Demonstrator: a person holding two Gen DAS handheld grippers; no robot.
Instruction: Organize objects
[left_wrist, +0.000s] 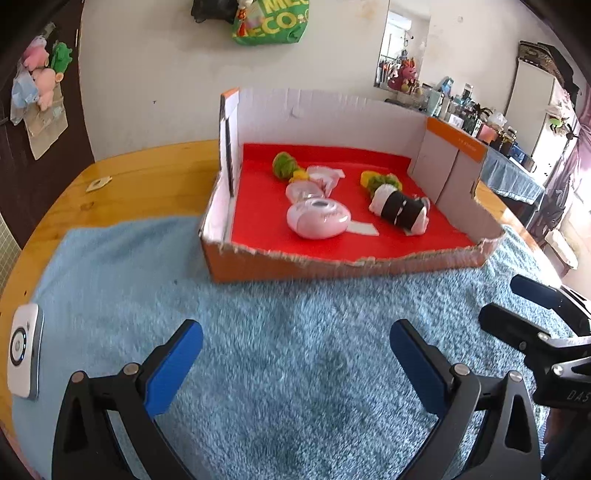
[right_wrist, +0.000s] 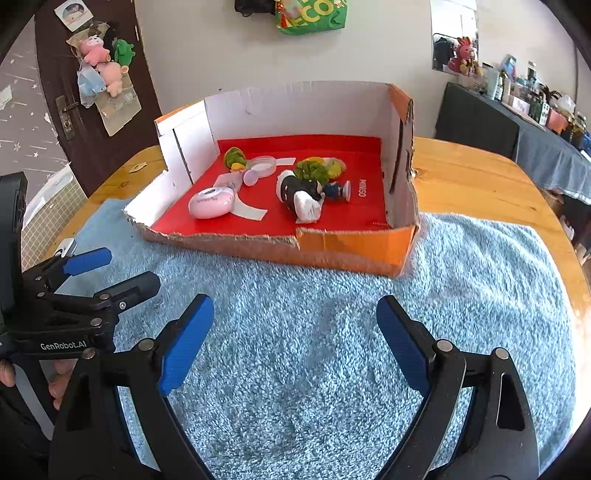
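An orange cardboard box (left_wrist: 295, 267) (right_wrist: 354, 247) with a red floor stands on the blue towel. Inside lie a pink oval device (left_wrist: 318, 218) (right_wrist: 212, 202), a rolled black-and-white sock (left_wrist: 400, 207) (right_wrist: 301, 195), green-yellow plush pieces (left_wrist: 284, 165) (right_wrist: 317, 168) and a clear round dish (right_wrist: 261, 165). My left gripper (left_wrist: 295, 365) is open and empty above the towel, in front of the box. My right gripper (right_wrist: 295, 343) is open and empty too, beside the left one. A white device (left_wrist: 24, 354) lies at the towel's left edge.
The blue towel (left_wrist: 277, 332) (right_wrist: 480, 280) covers a round wooden table (left_wrist: 129, 177) (right_wrist: 480, 177). A dark door with hung toys (right_wrist: 99, 74) is at the far left. A cluttered shelf (left_wrist: 480, 125) stands at the right.
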